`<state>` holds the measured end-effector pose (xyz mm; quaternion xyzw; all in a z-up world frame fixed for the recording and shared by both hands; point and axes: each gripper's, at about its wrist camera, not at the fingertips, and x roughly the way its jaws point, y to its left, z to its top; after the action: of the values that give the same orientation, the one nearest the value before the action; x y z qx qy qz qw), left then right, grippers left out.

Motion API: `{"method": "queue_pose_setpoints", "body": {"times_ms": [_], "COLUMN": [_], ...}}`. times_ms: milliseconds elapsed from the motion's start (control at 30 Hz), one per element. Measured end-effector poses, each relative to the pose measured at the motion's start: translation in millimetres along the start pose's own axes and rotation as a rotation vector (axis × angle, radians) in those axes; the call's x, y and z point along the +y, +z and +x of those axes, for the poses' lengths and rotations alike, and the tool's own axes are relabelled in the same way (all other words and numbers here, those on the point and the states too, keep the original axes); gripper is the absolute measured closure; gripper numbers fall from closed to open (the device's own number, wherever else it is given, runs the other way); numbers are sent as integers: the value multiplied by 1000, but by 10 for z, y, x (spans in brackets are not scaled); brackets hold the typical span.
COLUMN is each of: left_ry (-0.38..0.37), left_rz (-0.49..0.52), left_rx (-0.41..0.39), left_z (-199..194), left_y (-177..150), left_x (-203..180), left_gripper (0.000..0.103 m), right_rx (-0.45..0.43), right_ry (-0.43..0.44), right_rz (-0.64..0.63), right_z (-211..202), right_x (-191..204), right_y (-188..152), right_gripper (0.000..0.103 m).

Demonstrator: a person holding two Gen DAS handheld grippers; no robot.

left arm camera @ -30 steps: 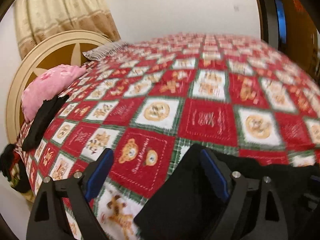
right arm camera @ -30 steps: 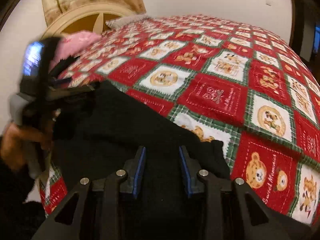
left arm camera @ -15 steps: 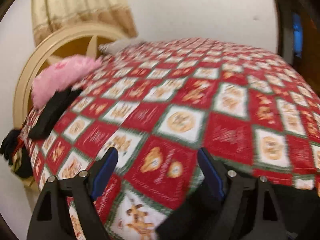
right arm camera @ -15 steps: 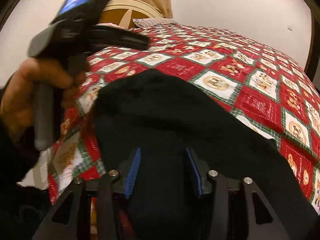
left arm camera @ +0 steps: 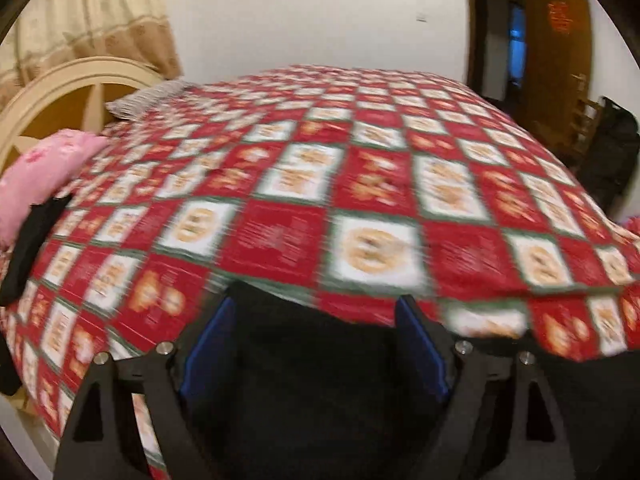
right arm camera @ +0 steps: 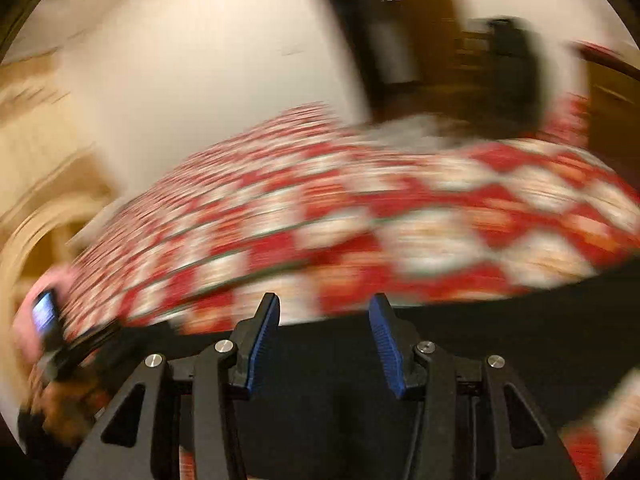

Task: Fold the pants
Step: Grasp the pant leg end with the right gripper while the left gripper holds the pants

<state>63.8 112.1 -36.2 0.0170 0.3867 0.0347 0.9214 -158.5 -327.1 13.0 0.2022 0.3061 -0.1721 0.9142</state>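
Pants [left arm camera: 320, 360], one; tools, two.

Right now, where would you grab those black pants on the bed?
Pinch the far edge of the black pants, where it lies flat against the quilt. The left gripper is open astride it already; I'd come in low from the near side.

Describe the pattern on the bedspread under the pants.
Red and white checkered squares with green borders and bear-like prints on the bedspread; clearest in the left wrist view.
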Motion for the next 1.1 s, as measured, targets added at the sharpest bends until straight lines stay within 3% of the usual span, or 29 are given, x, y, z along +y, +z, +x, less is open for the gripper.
{"method": "queue_pose_setpoints", "body": {"times_ms": [100, 200, 333, 367, 467, 600, 867, 1100], "left_ry": [-106, -170, -281, -300, -320, -325, -334, -353], "left_rz": [85, 171, 243, 262, 337, 372, 429, 527], "left_rx": [16, 10, 5, 2, 11, 26, 20, -1], "left_z": [-88, -199, -415, -464, -558, -609, -756, -857], "left_y": [-105, -206, -320, -356, -498, -575, -641, -718], "left_x": [-393, -813, -1315, -1409, -1667, -1760, -2062, -2457], "left_gripper": [18, 18, 18, 18, 18, 18, 18, 17], "right_rx": [-18, 47, 168, 132, 25, -61, 25, 15], "right_ry": [-181, -208, -265, -247, -323, -302, -327, -328], "right_rz": [26, 65, 128, 142, 225, 353, 432, 429], "right_z": [-75, -5, 134, 52, -295, -515, -274, -203], "right_x": [-693, -1188, -1569, -1611, -1681, -1809, -1950, -1899], "right_y": [85, 101, -55, -74, -147, -237, -337, -299], "right_gripper": [54, 54, 55, 55, 55, 55, 53, 43]}}
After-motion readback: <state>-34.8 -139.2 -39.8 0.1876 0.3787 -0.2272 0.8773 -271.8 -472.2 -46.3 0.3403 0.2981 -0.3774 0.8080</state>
